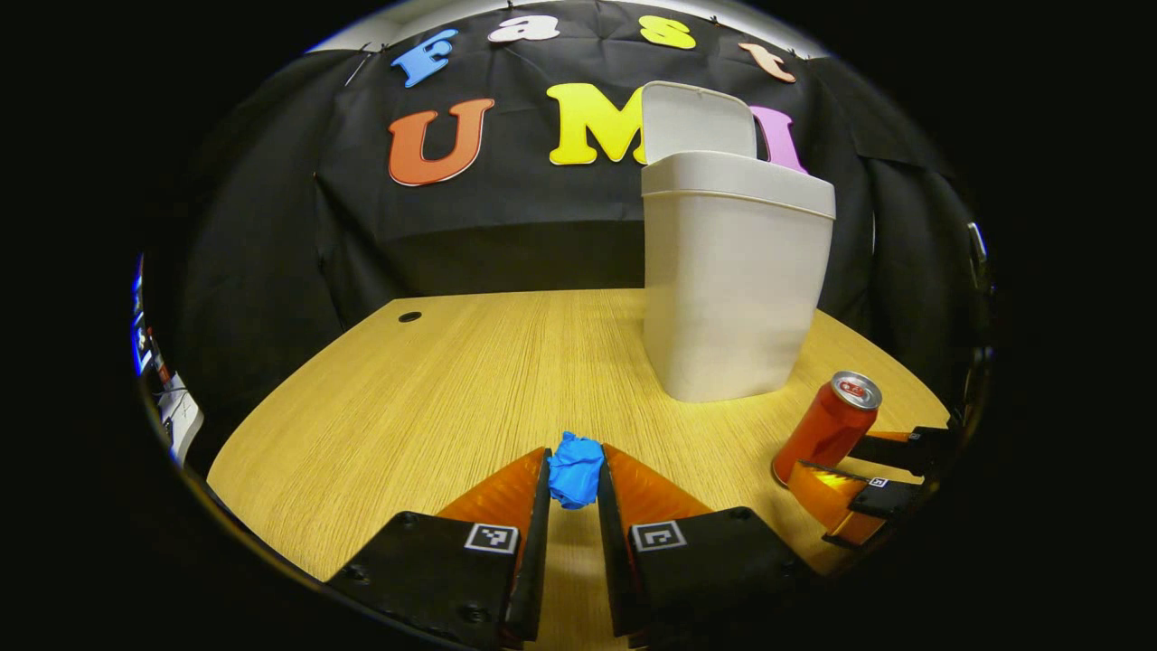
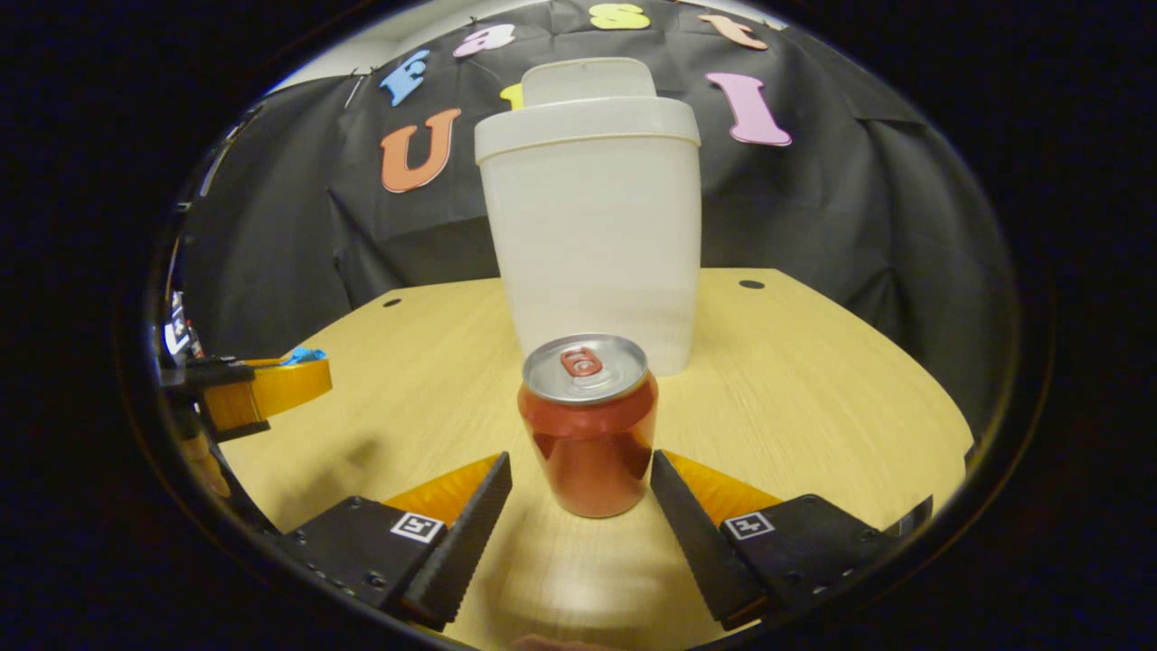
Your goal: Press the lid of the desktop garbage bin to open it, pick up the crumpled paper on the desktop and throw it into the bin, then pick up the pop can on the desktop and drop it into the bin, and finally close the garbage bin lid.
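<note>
The white bin (image 1: pixel 732 289) (image 2: pixel 597 235) stands on the wooden table (image 1: pixel 407 389) with its lid (image 1: pixel 696 122) (image 2: pixel 587 81) flipped up. My left gripper (image 1: pixel 575 454) is shut on the blue crumpled paper (image 1: pixel 575 475), left of and in front of the bin. In the right gripper view that left gripper (image 2: pixel 298 366) hovers above the table with the paper (image 2: pixel 303 355) at its tip. The red pop can (image 2: pixel 589 425) (image 1: pixel 827 429) stands upright in front of the bin. My right gripper (image 2: pixel 578 461) (image 1: pixel 836 461) is open, one finger on each side of the can, neither touching it.
The table has small cable holes near its back edge (image 1: pixel 409 316) (image 2: pixel 750 284). Black cloth walls close in the back and sides. Bare tabletop lies to the left of the bin.
</note>
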Demonstrator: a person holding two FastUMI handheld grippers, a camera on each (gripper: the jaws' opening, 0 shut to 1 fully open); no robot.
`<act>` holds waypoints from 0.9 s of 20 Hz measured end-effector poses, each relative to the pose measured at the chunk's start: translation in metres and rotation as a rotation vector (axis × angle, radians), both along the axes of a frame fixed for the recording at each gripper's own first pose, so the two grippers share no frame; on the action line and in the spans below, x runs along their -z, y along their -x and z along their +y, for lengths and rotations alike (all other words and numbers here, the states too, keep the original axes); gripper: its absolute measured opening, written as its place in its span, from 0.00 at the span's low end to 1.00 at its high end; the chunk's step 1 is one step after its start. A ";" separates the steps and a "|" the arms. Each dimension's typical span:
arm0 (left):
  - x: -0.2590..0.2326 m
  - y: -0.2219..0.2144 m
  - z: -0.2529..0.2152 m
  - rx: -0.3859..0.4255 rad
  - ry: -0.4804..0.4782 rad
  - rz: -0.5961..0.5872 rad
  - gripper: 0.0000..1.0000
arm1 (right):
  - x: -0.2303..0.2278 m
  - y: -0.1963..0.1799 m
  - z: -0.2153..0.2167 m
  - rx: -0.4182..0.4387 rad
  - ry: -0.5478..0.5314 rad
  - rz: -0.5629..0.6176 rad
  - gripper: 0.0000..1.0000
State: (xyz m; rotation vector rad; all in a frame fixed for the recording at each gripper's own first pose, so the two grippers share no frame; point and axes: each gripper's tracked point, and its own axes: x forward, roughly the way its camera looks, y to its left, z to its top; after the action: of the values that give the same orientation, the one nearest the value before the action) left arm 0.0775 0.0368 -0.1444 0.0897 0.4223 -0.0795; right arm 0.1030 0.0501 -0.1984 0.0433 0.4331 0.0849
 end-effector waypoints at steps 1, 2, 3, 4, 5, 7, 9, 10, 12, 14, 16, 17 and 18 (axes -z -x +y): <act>0.004 -0.001 0.001 -0.001 -0.005 0.011 0.32 | -0.001 -0.005 -0.002 0.011 0.018 -0.010 0.97; 0.006 -0.001 0.001 -0.002 -0.008 0.019 0.32 | -0.003 -0.010 -0.004 0.019 0.033 -0.021 0.96; 0.008 -0.002 0.001 -0.003 -0.007 0.024 0.32 | -0.004 -0.014 -0.005 0.026 0.043 -0.027 0.96; 0.009 -0.003 0.000 -0.001 -0.004 0.026 0.31 | -0.005 -0.018 -0.005 0.034 0.050 -0.032 0.94; 0.009 -0.002 0.000 0.001 -0.002 0.026 0.32 | -0.005 -0.020 -0.004 0.036 0.049 -0.034 0.96; 0.008 -0.002 -0.002 0.004 -0.003 0.025 0.32 | -0.006 -0.020 0.000 0.025 0.036 -0.047 0.87; 0.007 -0.003 -0.003 0.006 -0.002 0.021 0.32 | -0.012 -0.016 0.002 0.016 0.031 -0.064 0.82; 0.008 -0.003 -0.003 0.007 -0.001 0.020 0.31 | -0.016 -0.015 0.001 0.018 0.031 -0.070 0.82; 0.007 -0.002 -0.005 0.015 0.004 0.013 0.32 | -0.026 -0.010 0.000 0.018 0.017 -0.086 0.82; 0.000 -0.002 -0.007 0.017 0.001 -0.009 0.32 | -0.040 -0.004 -0.004 0.018 0.010 -0.116 0.82; -0.002 -0.003 -0.012 0.027 0.019 -0.023 0.32 | -0.058 0.005 -0.006 0.016 -0.005 -0.152 0.82; -0.004 -0.003 -0.014 0.034 0.028 -0.034 0.32 | -0.068 0.008 -0.011 0.021 -0.005 -0.174 0.82; -0.006 -0.003 -0.015 0.035 0.029 -0.048 0.32 | -0.078 0.012 -0.016 0.030 0.003 -0.195 0.81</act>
State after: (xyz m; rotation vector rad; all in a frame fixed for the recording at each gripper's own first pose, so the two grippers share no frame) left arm 0.0807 0.0218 -0.1381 0.0701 0.3715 -0.1175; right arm 0.0915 0.0341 -0.1209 0.0380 0.2373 0.0580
